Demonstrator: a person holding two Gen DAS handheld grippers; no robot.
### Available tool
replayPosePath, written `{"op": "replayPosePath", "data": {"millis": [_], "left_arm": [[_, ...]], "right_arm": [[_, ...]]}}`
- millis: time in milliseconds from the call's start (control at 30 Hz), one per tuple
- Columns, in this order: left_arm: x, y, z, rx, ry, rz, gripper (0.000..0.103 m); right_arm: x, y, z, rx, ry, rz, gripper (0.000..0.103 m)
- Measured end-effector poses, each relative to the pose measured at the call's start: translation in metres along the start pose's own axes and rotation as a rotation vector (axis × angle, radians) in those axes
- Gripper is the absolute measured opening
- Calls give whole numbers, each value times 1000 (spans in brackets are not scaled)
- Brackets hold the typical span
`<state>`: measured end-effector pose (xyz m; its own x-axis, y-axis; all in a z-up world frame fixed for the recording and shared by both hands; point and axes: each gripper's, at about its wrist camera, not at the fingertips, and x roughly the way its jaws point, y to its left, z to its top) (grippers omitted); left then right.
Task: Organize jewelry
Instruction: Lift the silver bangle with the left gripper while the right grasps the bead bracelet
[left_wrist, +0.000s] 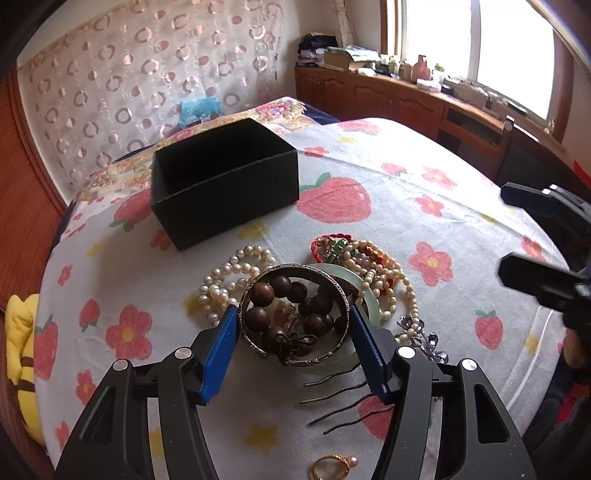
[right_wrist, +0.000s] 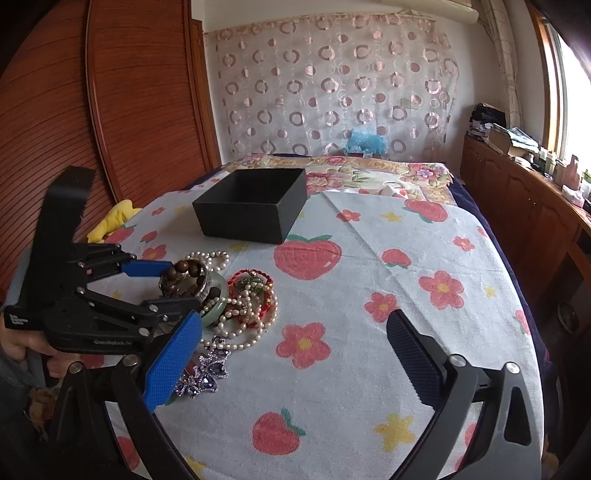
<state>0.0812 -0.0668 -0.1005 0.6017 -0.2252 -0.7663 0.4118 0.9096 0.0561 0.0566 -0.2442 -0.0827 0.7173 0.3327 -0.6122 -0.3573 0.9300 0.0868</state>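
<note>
Strawberry-print sheet (right_wrist: 369, 332), spread flat; yellow plush toy (right_wrist: 114, 219) at its left edge; ring-patterned curtain (right_wrist: 332, 85) beyond it; wooden cabinet (right_wrist: 517, 206) along its right side.

Left gripper (left_wrist: 293, 328): black plastic frame w/ cut-out slots, silver round rivets at the pivots, blue ridged pads on both fingers. Seen from the right cam it has small screws, white lettering on the side & a black handle block. Right gripper (right_wrist: 295, 365): same black frame, silver rivets, one blue dimpled pad, other looks dark. Grey sleeve (right_wrist: 11, 373) at the hand.
</note>
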Motion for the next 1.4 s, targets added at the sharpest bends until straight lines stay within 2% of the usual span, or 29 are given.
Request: {"op": "replayPosePath", "data": {"millis": [33,267,467,633,700,833,1100,1133,1400], "left_arm": [[-3,1,0,-6,-8,-3,58],[-24,11,-3,-55,-65,-4,58],[-40,27,-7,-101,-101,12,58],[-47,41,-10,-128,-111,43,58],[-49,46,-11,-138,-112,54,58],[-52,59,-15,-159,-114,71,58],[-54,78,-25,-197,-111,87,58],[-54,79,-25,-199,-110,86,58],[-53,81,-29,-207,-104,82,58]], "right_arm": [[3,2,0,-8,8,9,92],[27,12,0,-42,80,74,58],[46,32,13,-93,110,150,53],[60,53,25,-131,124,225,47],[67,59,30,-147,132,242,41],[77,73,33,-171,153,289,38],[93,85,43,-191,176,295,38],[98,85,44,-192,198,294,38],[106,90,46,-240,217,295,37]]}}
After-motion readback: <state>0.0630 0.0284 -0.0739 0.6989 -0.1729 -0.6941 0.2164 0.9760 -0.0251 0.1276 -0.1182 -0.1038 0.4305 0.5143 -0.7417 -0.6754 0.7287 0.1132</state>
